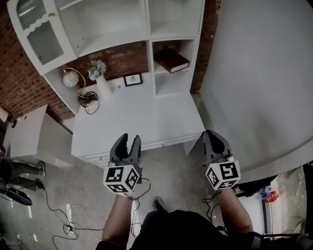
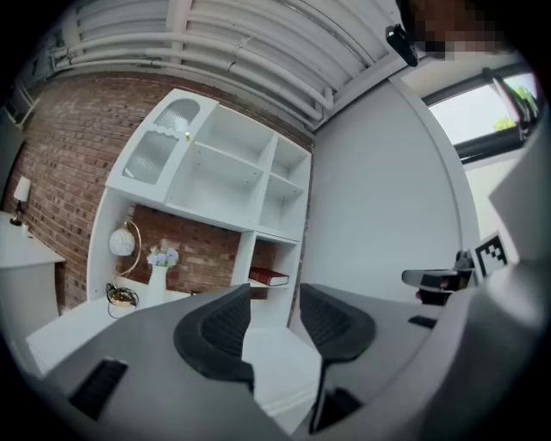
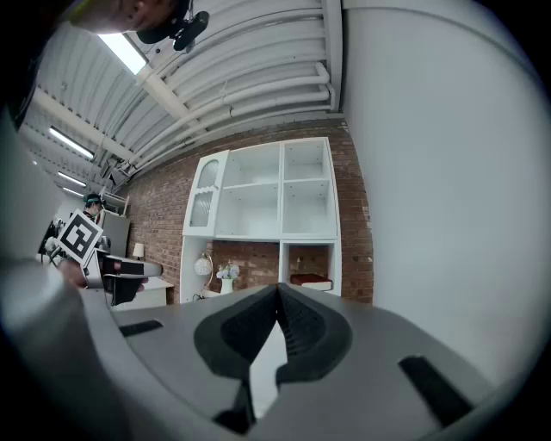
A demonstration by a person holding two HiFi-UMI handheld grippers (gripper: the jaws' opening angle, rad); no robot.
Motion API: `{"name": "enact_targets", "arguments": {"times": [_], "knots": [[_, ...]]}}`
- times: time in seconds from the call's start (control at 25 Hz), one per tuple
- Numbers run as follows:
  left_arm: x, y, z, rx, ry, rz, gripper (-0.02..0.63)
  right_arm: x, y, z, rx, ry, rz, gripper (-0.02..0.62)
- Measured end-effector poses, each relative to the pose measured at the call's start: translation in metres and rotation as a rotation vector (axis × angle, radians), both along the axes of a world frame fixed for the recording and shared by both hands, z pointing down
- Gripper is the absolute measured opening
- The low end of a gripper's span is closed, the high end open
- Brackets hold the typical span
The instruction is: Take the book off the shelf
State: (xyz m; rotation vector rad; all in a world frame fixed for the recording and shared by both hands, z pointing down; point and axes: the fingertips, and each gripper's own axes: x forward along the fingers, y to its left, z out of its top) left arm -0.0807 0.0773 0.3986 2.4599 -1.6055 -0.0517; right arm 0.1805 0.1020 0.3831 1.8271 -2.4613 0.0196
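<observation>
The dark red hardback book (image 1: 171,60) lies flat in the lower right cubby of the boxy white shelf (image 1: 176,14), above the smooth white counter (image 1: 142,119). The left gripper (image 1: 129,139) has its ribbed black fingers parted with nothing between them. The right gripper (image 1: 212,133) has its fingers pressed together, empty. Only the gripper views show the beamed ceiling (image 3: 241,77); only the head view shows the grey floor (image 1: 166,171).

The bench (image 1: 142,122) lies bare before the open cubby (image 1: 152,63) holding the book (image 1: 171,60), with vase (image 1: 102,85), picture frame (image 1: 133,79) and clock (image 1: 70,78) standing off to the left and a white wall (image 1: 254,73) close on the right.
</observation>
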Motion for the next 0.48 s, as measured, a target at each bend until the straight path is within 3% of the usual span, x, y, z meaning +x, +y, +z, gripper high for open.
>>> {"name": "enact_targets", "arguments": {"times": [0.24,0.48], "knots": [[0.084,0.064,0.022,-0.040,-0.007,0.024,0.175,0.068,0.047,0.021,-0.012,-0.027,-0.011,0.000],[0.108,0.130,0.024,-0.038,-0.062,-0.024,0.172,0.100,0.102,0.035,-0.041,-0.097,-0.040,0.000]]}}
